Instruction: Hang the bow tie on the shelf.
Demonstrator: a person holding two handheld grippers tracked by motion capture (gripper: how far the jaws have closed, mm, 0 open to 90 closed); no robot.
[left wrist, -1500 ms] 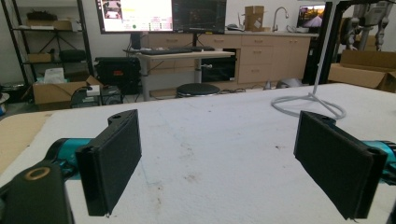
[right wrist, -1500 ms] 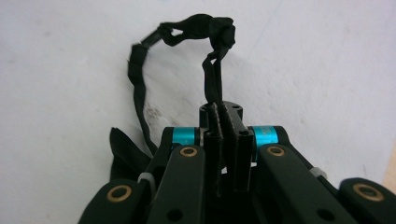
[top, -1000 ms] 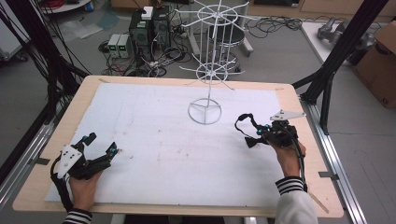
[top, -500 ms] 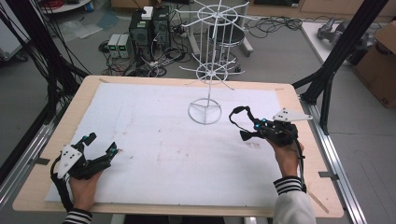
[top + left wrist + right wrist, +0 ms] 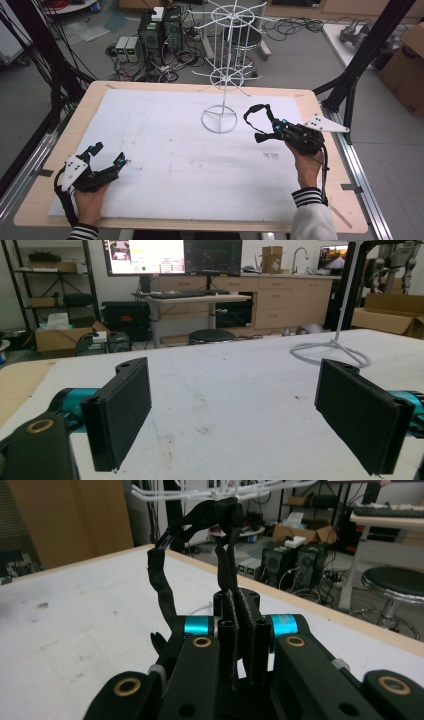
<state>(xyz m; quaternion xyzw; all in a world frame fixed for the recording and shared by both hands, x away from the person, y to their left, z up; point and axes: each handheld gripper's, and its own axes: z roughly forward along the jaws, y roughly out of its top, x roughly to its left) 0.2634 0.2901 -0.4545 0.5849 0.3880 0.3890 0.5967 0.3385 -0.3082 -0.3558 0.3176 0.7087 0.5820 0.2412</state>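
A black strap (image 5: 255,112) loops up from my right gripper (image 5: 260,135), just right of the ring base of a white wire rack (image 5: 219,119). The right gripper view has the jaws pressed together on the black strap (image 5: 161,587), which arches up and left from the right gripper (image 5: 241,630). The rack's arms (image 5: 200,492) cross the top there. My left gripper (image 5: 108,153) rests low on the white sheet at the near left, open. In its own view the left gripper (image 5: 235,410) has nothing between its pads (image 5: 125,407), and the rack's base (image 5: 330,347) lies far ahead on the right.
A white sheet (image 5: 165,165) covers the wooden table (image 5: 345,200). Black frame posts (image 5: 360,65) stand at the right and left edges. Computers and cables (image 5: 160,35) sit on the floor beyond the far edge.
My right gripper has carried the strap a little left and away from me, closer to the rack's base. The left gripper has stayed put.
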